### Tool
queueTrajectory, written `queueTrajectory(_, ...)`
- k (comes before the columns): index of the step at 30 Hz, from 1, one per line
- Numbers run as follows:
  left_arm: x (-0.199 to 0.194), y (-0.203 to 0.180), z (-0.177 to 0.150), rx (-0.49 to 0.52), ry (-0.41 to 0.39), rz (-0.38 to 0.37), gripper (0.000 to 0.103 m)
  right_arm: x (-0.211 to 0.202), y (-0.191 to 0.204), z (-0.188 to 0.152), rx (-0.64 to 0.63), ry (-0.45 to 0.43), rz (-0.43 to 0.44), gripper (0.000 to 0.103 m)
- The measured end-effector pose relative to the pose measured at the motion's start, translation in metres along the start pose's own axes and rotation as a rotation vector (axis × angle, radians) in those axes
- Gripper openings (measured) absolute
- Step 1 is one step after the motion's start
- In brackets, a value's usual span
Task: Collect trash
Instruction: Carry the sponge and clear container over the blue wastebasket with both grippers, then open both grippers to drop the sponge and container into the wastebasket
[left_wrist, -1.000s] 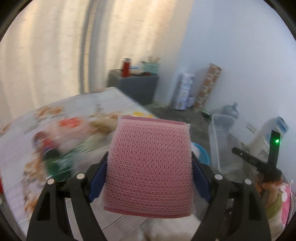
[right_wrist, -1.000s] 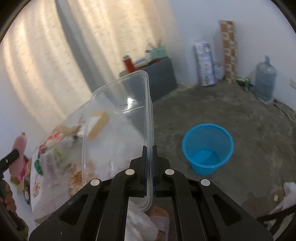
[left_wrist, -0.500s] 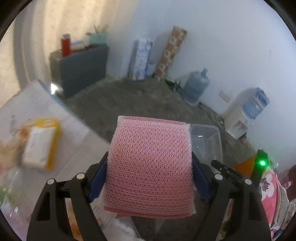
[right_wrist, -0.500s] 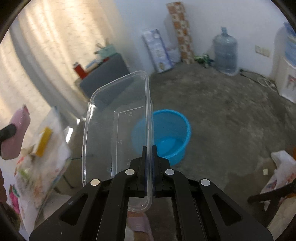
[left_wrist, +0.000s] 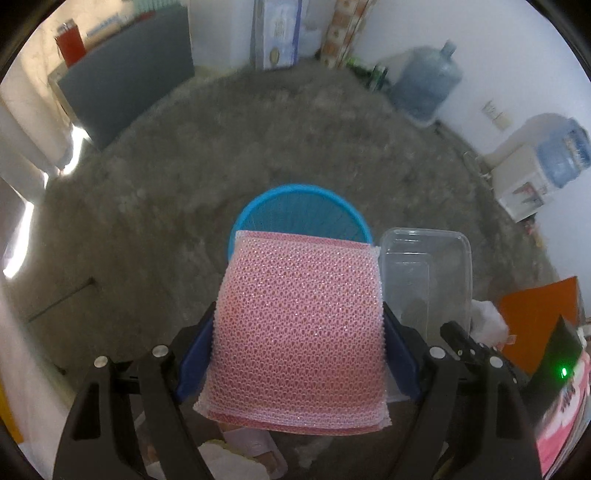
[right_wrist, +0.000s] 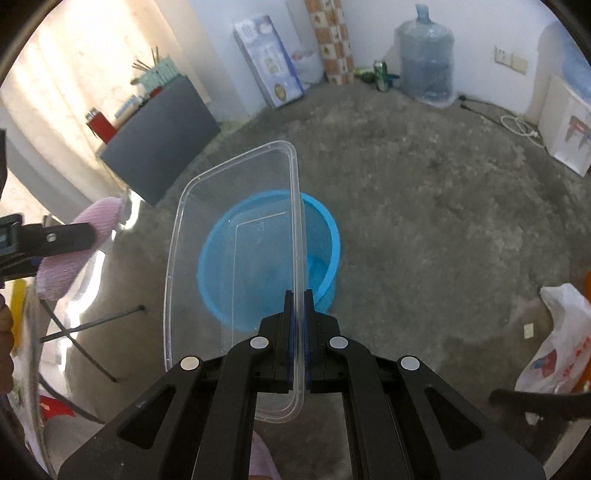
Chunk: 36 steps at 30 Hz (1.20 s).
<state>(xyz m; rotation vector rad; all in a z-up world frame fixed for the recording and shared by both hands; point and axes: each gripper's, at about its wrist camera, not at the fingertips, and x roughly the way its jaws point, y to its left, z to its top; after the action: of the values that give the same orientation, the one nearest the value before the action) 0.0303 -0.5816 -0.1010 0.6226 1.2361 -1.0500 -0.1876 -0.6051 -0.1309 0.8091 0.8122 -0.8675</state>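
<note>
My left gripper (left_wrist: 299, 325) is shut on a pink mesh sponge (left_wrist: 299, 325), held above the floor in front of a blue plastic bin (left_wrist: 299, 210). My right gripper (right_wrist: 300, 314) is shut on the rim of a clear plastic container (right_wrist: 236, 266), held upright over the same blue bin (right_wrist: 321, 236). The container also shows in the left wrist view (left_wrist: 428, 273), right of the sponge. The sponge and left gripper show at the left of the right wrist view (right_wrist: 70, 251).
Bare concrete floor surrounds the bin. A grey cabinet (right_wrist: 159, 136) with a red flask stands at the back left. A water jug (right_wrist: 424, 62) and boxes stand along the far wall. A white plastic bag (right_wrist: 557, 339) lies at the right. Table legs (right_wrist: 85, 332) are at the left.
Both grippers have swung away from the table toward the blue bin, which now sits right ahead of the sponge and under the container. Both grips are unchanged.
</note>
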Motion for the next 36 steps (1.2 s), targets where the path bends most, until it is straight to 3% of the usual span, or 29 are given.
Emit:
queueTrajectory(7, 0.069, 0.001, 0.028, -0.05, 0.107, 0.074, 0.079, 0.043, 0.001, 0.013, 0.005, 0.069, -0.02, 0.002)
queueTrajectory(15, 0.107, 0.003, 0.042, -0.044, 0.12, 0.158, 0.082, 0.074, 0.005, 0.022, 0.022, 0.106, -0.04, 0.003)
queueTrajectory(18, 0.117, 0.007, 0.043, -0.069, 0.146, 0.169, 0.083, 0.082, 0.006, 0.025, 0.025, 0.098, -0.033, 0.01)
queueTrajectory(24, 0.119, 0.014, 0.042, -0.109, 0.142, 0.16, 0.084, 0.09, 0.008, 0.028, 0.001, 0.072, -0.044, 0.03)
queueTrajectory(29, 0.111, 0.01, 0.044, -0.067, 0.101, 0.153, 0.084, 0.079, 0.007, 0.026, 0.013, 0.041, -0.039, 0.03)
queueTrajectory(36, 0.106, 0.014, 0.044, -0.112, 0.108, 0.119, 0.084, 0.068, 0.0, 0.023, 0.046, 0.02, -0.044, 0.03)
